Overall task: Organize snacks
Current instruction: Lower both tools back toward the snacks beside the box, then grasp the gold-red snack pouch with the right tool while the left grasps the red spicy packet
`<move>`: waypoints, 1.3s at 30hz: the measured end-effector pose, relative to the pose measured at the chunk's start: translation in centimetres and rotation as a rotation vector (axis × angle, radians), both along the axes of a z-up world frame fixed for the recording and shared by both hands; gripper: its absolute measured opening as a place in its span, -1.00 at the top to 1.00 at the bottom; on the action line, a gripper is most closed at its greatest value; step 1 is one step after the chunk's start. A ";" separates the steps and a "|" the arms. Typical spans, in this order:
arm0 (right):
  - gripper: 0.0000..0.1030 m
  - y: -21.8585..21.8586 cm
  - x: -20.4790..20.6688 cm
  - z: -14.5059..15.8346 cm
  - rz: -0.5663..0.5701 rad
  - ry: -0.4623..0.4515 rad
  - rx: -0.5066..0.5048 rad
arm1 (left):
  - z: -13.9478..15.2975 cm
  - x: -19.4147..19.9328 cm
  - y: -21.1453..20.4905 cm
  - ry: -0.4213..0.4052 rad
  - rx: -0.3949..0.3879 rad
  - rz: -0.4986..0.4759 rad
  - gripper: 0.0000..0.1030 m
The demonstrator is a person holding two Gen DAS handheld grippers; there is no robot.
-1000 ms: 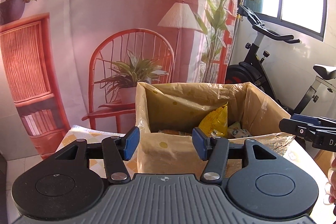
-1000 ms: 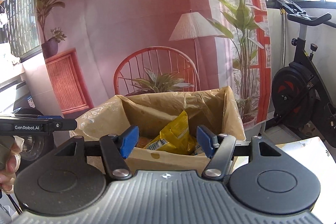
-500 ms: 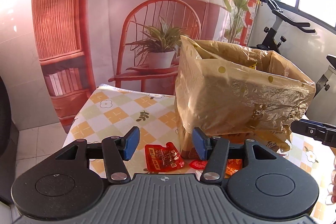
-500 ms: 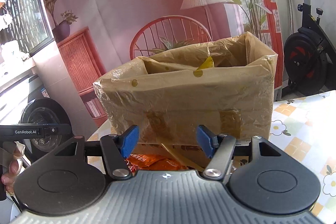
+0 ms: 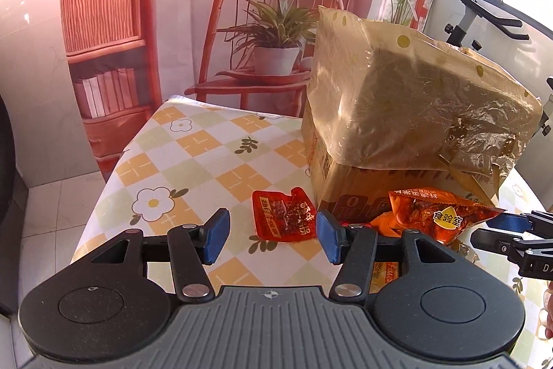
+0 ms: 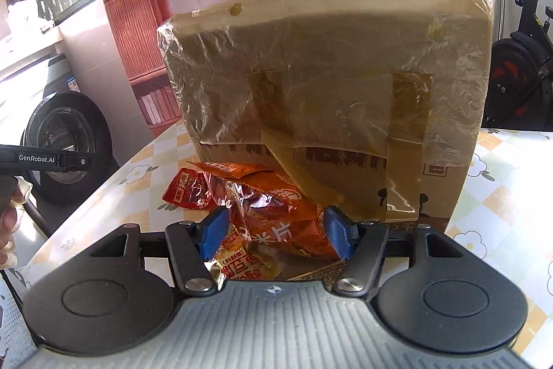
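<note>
Both grippers gape empty; right gripper (image 6: 276,232) straddles the orange snack bag (image 6: 276,213), left gripper (image 5: 269,236) near the red sachet (image 5: 283,218) — crinkly foil could slip out.

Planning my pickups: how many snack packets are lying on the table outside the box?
3 at least. A small red packet lies left of the box; an orange bag sits at its front; a gold-edged packet peeks from beneath. More may be hidden.

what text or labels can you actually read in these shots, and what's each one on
"GenRobot.AI": on the side of the left gripper, seen in the right wrist view.
"食验室": yellow badge on the orange snack bag.
"D": cut-off letter on the right gripper.
Small red packet: print upside down, too blurred to read.
Cardboard box: print half hidden under the plastic liner, unreadable.
</note>
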State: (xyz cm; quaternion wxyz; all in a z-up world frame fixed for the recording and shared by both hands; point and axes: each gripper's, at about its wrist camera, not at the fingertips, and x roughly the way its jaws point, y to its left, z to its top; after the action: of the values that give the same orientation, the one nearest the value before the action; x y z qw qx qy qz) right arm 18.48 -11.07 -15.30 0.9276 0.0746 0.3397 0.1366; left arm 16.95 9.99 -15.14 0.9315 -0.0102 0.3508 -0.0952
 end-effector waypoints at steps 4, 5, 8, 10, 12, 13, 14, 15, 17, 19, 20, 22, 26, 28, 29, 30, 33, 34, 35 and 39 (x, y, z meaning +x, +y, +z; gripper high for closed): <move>-0.22 1.6 0.0 -1.0 0.070 0.019 -0.022 | -0.9 0.2 0.1 0.013 -0.011 -0.006 -0.12; -0.22 2.0 -0.1 -1.2 0.085 0.025 -0.028 | -1.1 0.3 0.1 0.017 -0.013 -0.009 -0.12; -0.21 3.6 -0.2 -2.2 0.149 0.049 -0.056 | -1.8 0.3 0.1 0.030 -0.014 -0.020 -0.12; -0.21 4.6 0.2 -3.0 0.186 0.078 -0.080 | -2.1 0.3 0.1 0.037 -0.010 -0.026 -0.12; -0.19 5.5 1.0 -3.6 0.212 0.101 -0.091 | -2.3 0.3 0.1 0.039 -0.007 -0.030 -0.12; -0.18 5.7 1.4 -3.8 0.215 0.100 -0.097 | -2.3 0.3 0.1 0.038 -0.008 -0.031 -0.12; -0.19 5.9 2.0 -4.1 0.215 0.102 -0.118 | -2.3 0.3 0.1 0.037 -0.010 -0.032 -0.12; -0.24 6.2 2.5 -4.5 0.215 0.106 -0.137 | -2.2 0.3 0.1 0.036 -0.012 -0.034 -0.12; -0.31 6.5 3.5 -5.2 0.232 0.130 -0.158 | -2.3 0.4 0.1 0.035 -0.014 -0.035 -0.12; -0.47 6.8 4.0 -5.6 0.266 0.128 -0.178 | -2.4 0.4 0.1 0.036 -0.014 -0.037 -0.12; -0.50 7.0 4.0 -5.7 0.281 0.129 -0.187 | -2.5 0.5 0.1 0.037 -0.014 -0.038 -0.12; -0.50 7.5 4.0 -5.8 0.296 0.119 -0.216 | -2.6 0.5 0.0 0.040 -0.011 -0.042 -0.12; -0.18 7.4 3.7 -5.9 0.269 0.100 -0.235 | -3.0 0.7 -0.3 0.047 -0.006 -0.049 -0.12; -0.07 7.3 3.4 -5.8 0.281 0.092 -0.255 | -3.1 0.8 -0.4 0.050 -0.004 -0.053 -0.12; -0.06 7.3 3.3 -5.8 0.284 0.092 -0.261 | -3.1 0.8 -0.4 0.050 -0.003 -0.054 -0.12; -0.02 7.3 3.2 -5.7 0.285 0.090 -0.266 | -3.1 0.8 -0.5 0.050 -0.002 -0.055 -0.12; 0.07 6.8 2.6 -5.4 0.269 0.082 -0.243 | -3.2 0.8 -0.4 0.049 0.001 -0.055 -0.12; 0.10 6.6 2.3 -5.3 0.260 0.079 -0.229 | -3.3 1.0 -0.2 0.051 0.004 -0.053 -0.12; 0.11 6.2 1.9 -5.2 0.247 0.077 -0.216 | -3.5 1.1 -0.1 0.053 0.008 -0.051 -0.12; 0.16 4.4 0.7 -4.6 0.182 0.080 -0.150 | -4.3 2.1 0.3 0.069 0.003 -0.026 -0.12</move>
State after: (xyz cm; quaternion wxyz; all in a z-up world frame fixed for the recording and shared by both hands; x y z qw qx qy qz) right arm 19.18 -6.72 -19.87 0.9002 -0.0206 0.3908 0.1911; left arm 19.00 10.29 -19.40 0.9175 -0.0074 0.3831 -0.1064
